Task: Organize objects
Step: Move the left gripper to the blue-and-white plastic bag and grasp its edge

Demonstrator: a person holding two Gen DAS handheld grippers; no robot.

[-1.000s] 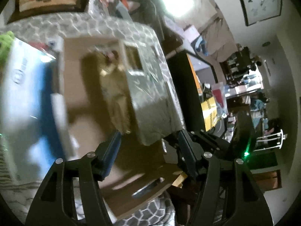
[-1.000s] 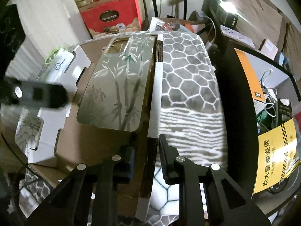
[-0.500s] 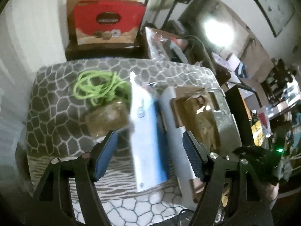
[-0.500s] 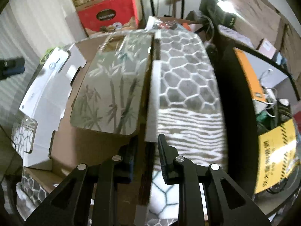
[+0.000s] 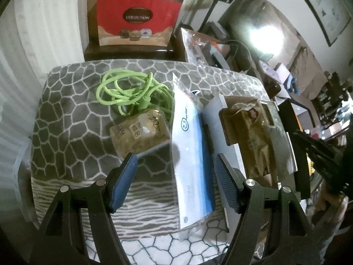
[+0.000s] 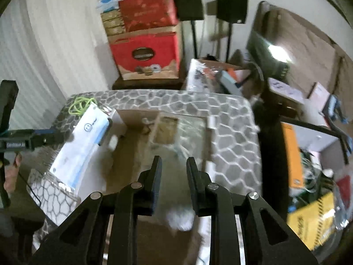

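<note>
On the honeycomb-patterned cloth [image 5: 72, 114] lie a green cord [image 5: 123, 90], a brown packet [image 5: 141, 132] and a white-and-blue pouch [image 5: 189, 141] with a smiley. My left gripper [image 5: 175, 156] hangs open above the pouch's near half, touching nothing. To the right stands a cardboard box [image 5: 213, 114] with brown packets [image 5: 249, 128] under a glossy bamboo-print lid [image 5: 280, 137]. My right gripper [image 6: 173, 158] hovers above that lid [image 6: 189, 132], blurred. Its jaws are narrow and opening, with nothing pinched between them. The lid's white edge strip [image 6: 210, 123] lies just to its right.
A red gift bag [image 5: 134, 19] sits on a dark stand behind the table. Beside it lies a clear bag of clutter [image 5: 198, 42]. Right of the table are a dark shelf [image 6: 271, 145], an orange box [image 6: 291, 154] and a yellow notebook [image 6: 313, 218]. White curtain hangs at the left.
My left gripper swung from the box over to the pouch and packet, opened wider, then settled. My right gripper let go of the lid's edge strip, rose and drew back.
</note>
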